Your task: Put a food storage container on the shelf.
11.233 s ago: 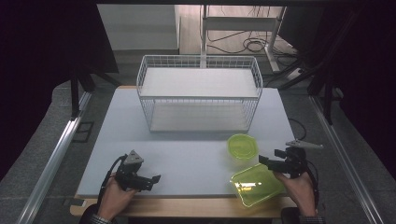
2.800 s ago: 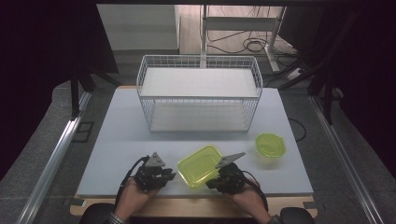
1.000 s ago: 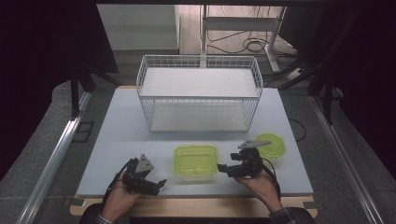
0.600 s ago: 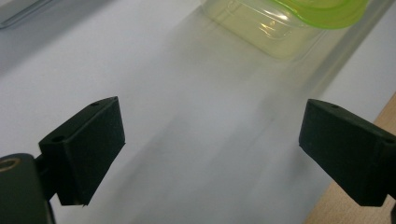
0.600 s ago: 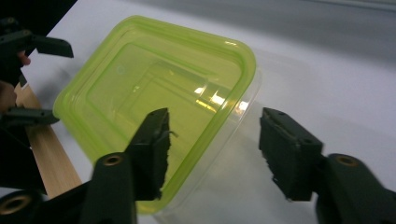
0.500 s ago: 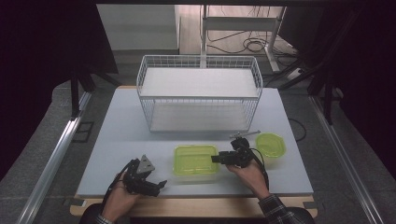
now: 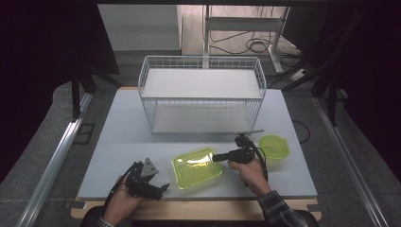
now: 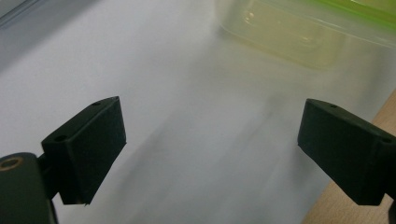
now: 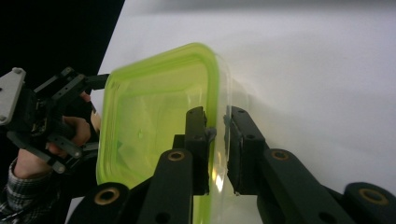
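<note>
The green container [image 7: 196, 167] (thin, light, slick plastic, likely flexible) is best pinched at its rim, where the right gripper [image 9: 217, 135] has just been closing onto the wall, while the left gripper [image 8: 210, 144] stands wide apart, empty.

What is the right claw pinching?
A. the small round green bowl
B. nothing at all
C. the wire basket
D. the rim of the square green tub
D: in the right gripper view the right claw has its two black jaws closed on the rim of the square green tub, one jaw inside the wall and one outside; the small round green bowl and the wire basket sit apart from it.
</note>
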Demonstrator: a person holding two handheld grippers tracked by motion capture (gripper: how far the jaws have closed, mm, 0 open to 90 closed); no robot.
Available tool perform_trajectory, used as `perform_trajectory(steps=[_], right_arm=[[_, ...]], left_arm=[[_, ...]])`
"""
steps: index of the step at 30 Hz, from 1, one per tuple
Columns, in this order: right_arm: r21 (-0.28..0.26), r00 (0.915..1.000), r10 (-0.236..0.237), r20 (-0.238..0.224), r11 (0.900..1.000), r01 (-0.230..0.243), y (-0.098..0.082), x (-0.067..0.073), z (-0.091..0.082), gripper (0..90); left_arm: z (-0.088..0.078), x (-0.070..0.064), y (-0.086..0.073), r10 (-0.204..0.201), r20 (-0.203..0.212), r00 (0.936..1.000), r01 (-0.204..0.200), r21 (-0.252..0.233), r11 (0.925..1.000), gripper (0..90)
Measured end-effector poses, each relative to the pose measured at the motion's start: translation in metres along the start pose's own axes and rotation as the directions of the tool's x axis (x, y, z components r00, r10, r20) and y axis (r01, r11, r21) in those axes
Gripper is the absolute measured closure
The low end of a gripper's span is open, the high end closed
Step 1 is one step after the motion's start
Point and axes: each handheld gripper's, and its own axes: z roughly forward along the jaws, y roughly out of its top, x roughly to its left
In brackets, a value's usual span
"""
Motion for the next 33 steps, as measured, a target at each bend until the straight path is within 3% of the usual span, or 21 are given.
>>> perform_trajectory(steps=[13,33], right_arm=[[-0.066,0.9997,-0.019,-0.013,0.998,0.018,0.002,0.003,-0.018,79.6],[-0.161,0.9978,-0.060,-0.027,0.985,0.055,0.029,0.024,-0.047,79.6]], left_arm=[[-0.001,0.002,-0.001,-0.012,-0.007,0.9999,0.012,-0.009,0.9999,7.7],[0.001,0.005,-0.002,-0.019,-0.007,0.9998,0.019,-0.015,0.9997,5.3]])
